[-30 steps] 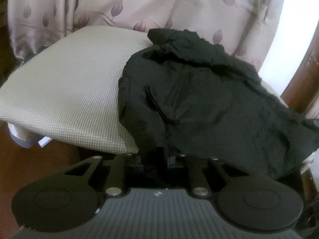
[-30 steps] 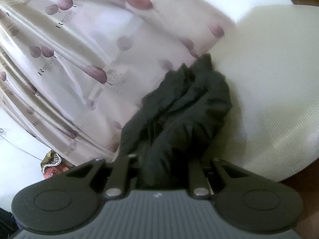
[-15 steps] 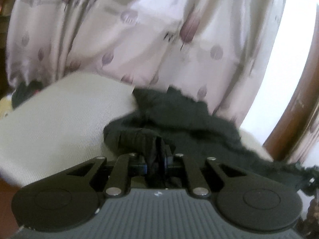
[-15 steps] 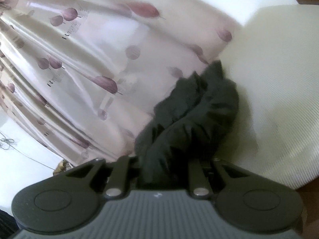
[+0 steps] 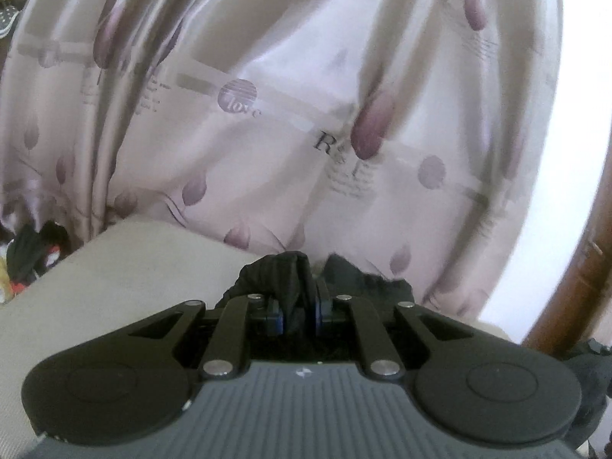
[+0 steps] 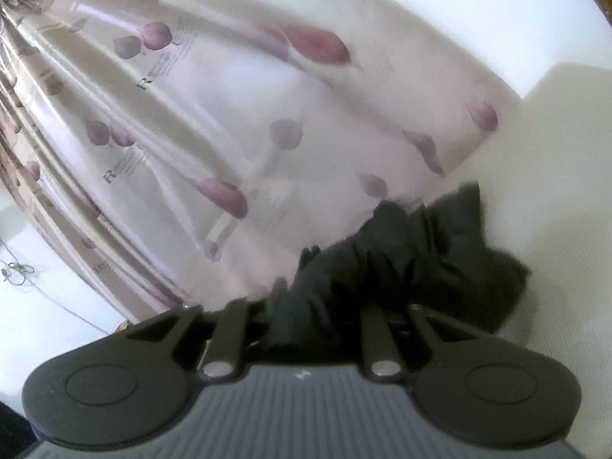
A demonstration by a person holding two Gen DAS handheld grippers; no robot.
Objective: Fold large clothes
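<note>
Both grippers, left (image 5: pixel 299 308) and right (image 6: pixel 306 329), pinch black garment (image 6: pixel 420 252); curtain (image 5: pixel 267 134) print "love" (other lettering blurred)

I'm working in a home, by the look of it a bedroom or living room. A long curtain (image 5: pixel 267 122) hangs right in front of me, pale satin printed with purple leaves and bits of lettering such as "love", the sort bought for a house, not an office. Daylight glows through it. Below it sits a cream cushioned surface (image 5: pixel 126 267) with a woven cover, like a padded stool or a mattress corner. At the right edge I see a brown wooden frame (image 5: pixel 573 267), probably a door or window surround. At the far left a heap of mixed household stuff (image 5: pixel 26 256) lies low beside the curtain.
</note>
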